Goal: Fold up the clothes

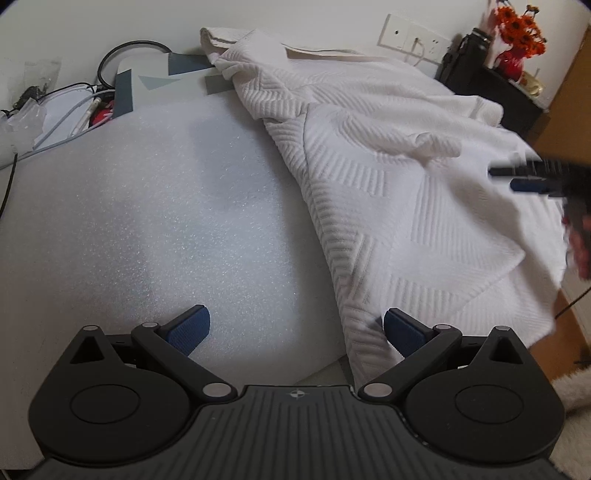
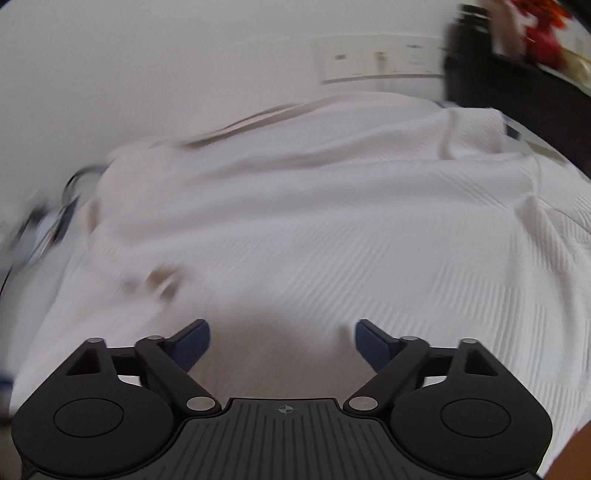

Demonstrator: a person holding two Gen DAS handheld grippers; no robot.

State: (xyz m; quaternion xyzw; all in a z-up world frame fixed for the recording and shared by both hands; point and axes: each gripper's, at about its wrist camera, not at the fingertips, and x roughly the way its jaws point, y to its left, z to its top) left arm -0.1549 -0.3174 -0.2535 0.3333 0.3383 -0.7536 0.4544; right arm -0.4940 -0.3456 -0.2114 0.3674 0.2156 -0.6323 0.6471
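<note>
the white textured garment (image 1: 388,177) lies rumpled over the right half of the foam-covered tabletop (image 1: 147,221), one edge trailing toward the near corner. it looks soft, light and limp, likely to sag and bunch, so a hem or corner seems the best place to take hold. the left gripper (image 1: 295,326) is spread wide and empty, its right pad touching that trailing edge. the right gripper (image 2: 282,341) hovers spread over the cloth, holding nothing. only the left view shows bare foam, cables (image 1: 74,107) and flowers (image 1: 517,26); the right view is blurred.

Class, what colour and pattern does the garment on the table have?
White garment, woven in ribbed stripe blocks running in different directions; clearest in the left wrist view.
</note>
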